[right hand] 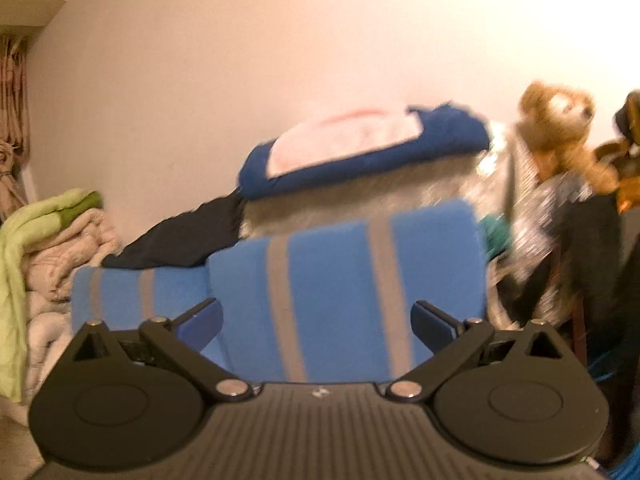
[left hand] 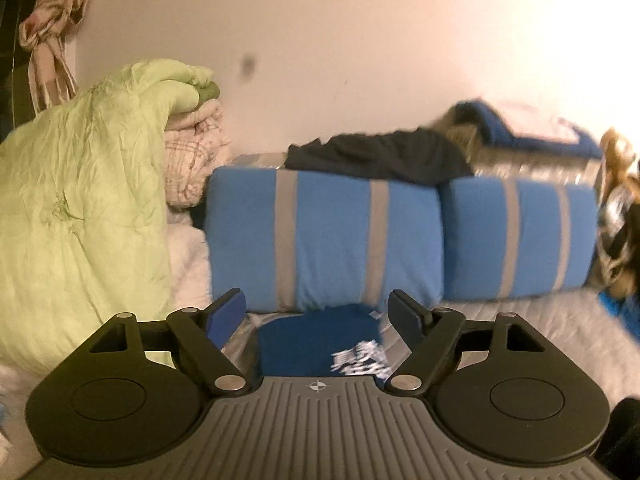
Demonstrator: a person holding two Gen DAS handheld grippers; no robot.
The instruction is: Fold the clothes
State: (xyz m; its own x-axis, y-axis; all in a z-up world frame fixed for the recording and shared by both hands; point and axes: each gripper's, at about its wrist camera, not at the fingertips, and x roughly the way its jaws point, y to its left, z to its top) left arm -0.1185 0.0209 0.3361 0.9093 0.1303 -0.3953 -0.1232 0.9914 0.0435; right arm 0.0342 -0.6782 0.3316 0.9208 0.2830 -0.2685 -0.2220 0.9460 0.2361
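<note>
Jaws wide (both), blue garment (left hand: 320, 340) below.

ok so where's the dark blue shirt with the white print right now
In the left wrist view, the dark blue shirt lies on the bed directly ahead of the open left tool, just in front of the blue striped pillows.

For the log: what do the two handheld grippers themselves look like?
Both match: the left gripper and right gripper have a grey ribbed base with a small crosshair mark, black round-sided plates, black linkage arms with silver pins, and blue-padded fingers. No cables or sleeves visible.
</note>
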